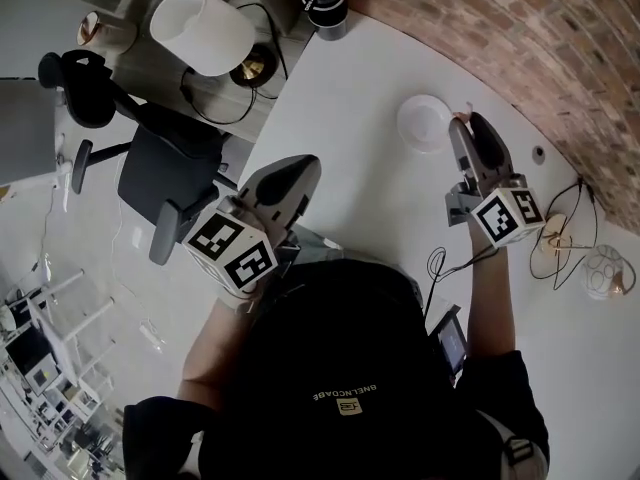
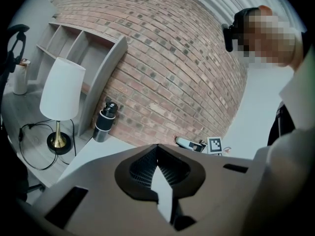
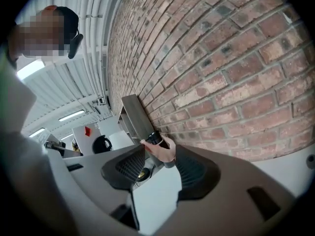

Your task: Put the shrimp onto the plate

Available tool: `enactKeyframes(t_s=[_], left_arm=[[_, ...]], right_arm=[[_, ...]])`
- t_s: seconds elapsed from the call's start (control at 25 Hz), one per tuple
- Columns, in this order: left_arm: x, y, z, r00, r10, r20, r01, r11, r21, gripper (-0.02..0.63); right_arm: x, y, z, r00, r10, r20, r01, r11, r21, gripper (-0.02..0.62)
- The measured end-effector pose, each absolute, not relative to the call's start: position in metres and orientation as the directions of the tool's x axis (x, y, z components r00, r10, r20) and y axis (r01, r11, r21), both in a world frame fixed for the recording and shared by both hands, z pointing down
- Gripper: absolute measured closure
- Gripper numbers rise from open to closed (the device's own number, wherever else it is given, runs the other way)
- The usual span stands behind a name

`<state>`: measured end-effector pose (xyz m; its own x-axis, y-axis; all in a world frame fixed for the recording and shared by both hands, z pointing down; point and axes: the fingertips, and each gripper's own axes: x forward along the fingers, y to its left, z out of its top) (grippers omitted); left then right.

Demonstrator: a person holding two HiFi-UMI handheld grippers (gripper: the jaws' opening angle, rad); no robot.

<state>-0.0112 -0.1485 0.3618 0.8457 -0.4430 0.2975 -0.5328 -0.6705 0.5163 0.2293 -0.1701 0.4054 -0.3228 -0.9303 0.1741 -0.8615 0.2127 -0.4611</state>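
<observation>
Right gripper [image 3: 161,151]: jaws closed on the shrimp [image 3: 165,148]. The pink body is clamped between the two dark ribbed pads near their tips.

Left gripper [image 2: 157,147]: jaw tips together, nothing between them.

Head view layout:
- The white plate [image 1: 424,123] rests on the white round table [image 1: 340,98], at 1 o'clock from frame centre. The plate carries nothing.
- The held shrimp sits just beside the plate rim, at the plate's 3 o'clock side. Contact with the rim cannot be determined.
- The left gripper lies at 8 o'clock from the plate, well apart from it, over the table edge.
- A dark flask [image 1: 325,3] stands at 11 o'clock from the plate, beside the brick wall [image 1: 520,48].
</observation>
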Motion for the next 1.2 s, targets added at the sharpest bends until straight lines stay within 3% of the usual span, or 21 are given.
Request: enactKeyframes(t_s=[1.2], left_arm=[[-0.036, -0.145, 0.393, 0.754, -0.515, 0.406, -0.655, -0.548, 0.52, 0.603]], right_arm=[[0.253, -0.225, 0.577, -0.348, -0.825, 0.446, -0.876, 0.115, -0.469, 0.402]])
